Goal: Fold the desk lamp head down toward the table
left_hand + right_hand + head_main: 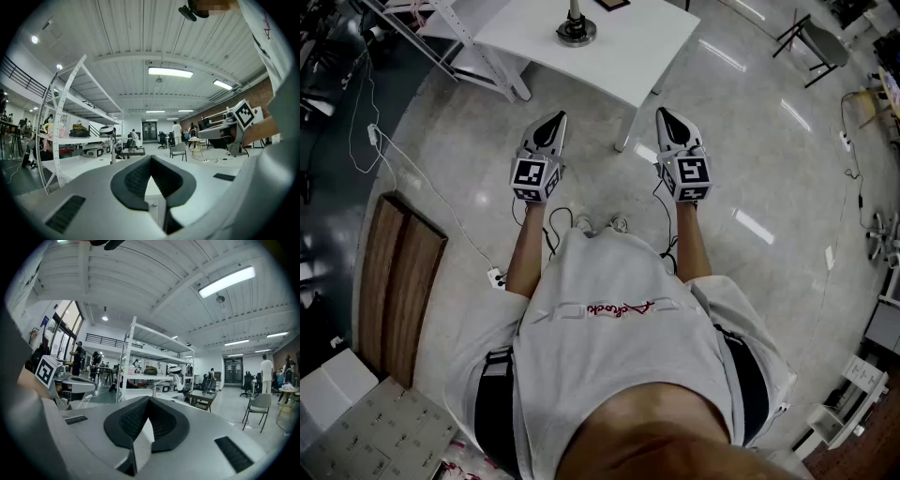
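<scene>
The desk lamp's round dark base (576,30) stands on a white table (628,56) at the top of the head view; its stem rises out of frame and its head is hidden there. In the left gripper view the lamp (112,140) shows small and far off, past the jaw tips. My left gripper (551,120) and right gripper (664,114) are held level side by side over the floor, short of the table's near edge. Both are shut with nothing between their jaws. The left gripper's (151,157) and the right gripper's (148,399) dark pads meet at the tip.
A white metal shelf frame (459,37) stands left of the table. On the floor lie a wooden board (398,281), a power strip with cable (496,277) and a cardboard box (384,431). A chair (816,42) stands at the far right.
</scene>
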